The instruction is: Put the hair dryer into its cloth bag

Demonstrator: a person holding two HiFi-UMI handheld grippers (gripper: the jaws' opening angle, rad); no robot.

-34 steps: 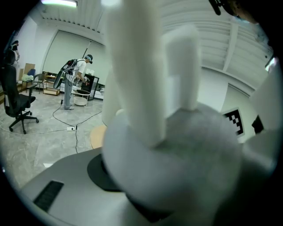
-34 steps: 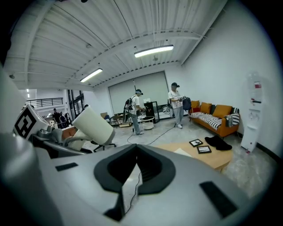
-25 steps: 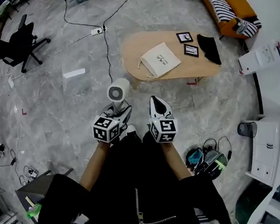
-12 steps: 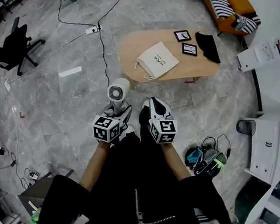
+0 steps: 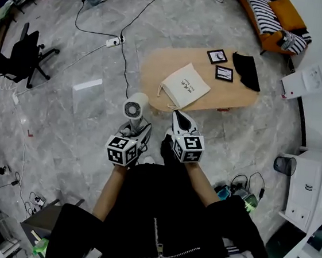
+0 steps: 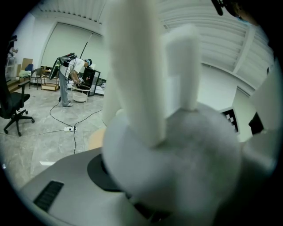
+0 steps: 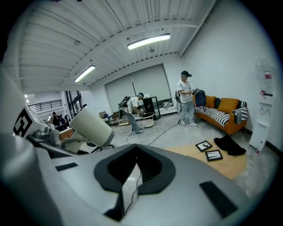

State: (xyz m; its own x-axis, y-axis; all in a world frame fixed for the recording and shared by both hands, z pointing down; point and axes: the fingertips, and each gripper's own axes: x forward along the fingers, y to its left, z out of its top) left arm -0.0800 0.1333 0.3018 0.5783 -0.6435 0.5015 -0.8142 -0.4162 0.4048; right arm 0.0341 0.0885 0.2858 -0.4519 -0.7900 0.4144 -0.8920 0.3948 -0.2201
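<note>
Dryer (image 5: 134, 107) is in the left gripper (image 5: 134, 129): fingers clamped on the handle, barrel up. It's in the air over the floor, just short of the worktop's (image 5: 157, 61) near edge. In the left gripper view the dryer (image 6: 177, 167) fills the frame, blurred.

Right gripper (image 5: 180, 118) is beside it, fingers (image 7: 152, 170) pressed together with nothing between them.

Bag (image 5: 184, 86) lies flat on the worktop by the near edge, well apart from the dryer. Two frames and a black cloth sit toward the far right end.

Look:
- dryer: off-white, short fat barrel, round end with a grey centre facing up at the head view. No cord that I can see.
- bag: cream cloth, small dark print, drawstrings trailing off its near-left corner, so the mouth is likely at that end.

Handling, my read:
- dryer is rigid, smooth plastic and top-heavy. The handle grip is right, but it could twist in the fingers.
- bag is limp and light and will slide or bunch if pushed. The right gripper should pinch one lip of the mouth by the drawstring and lift it open, then feed the barrel in first.
</note>
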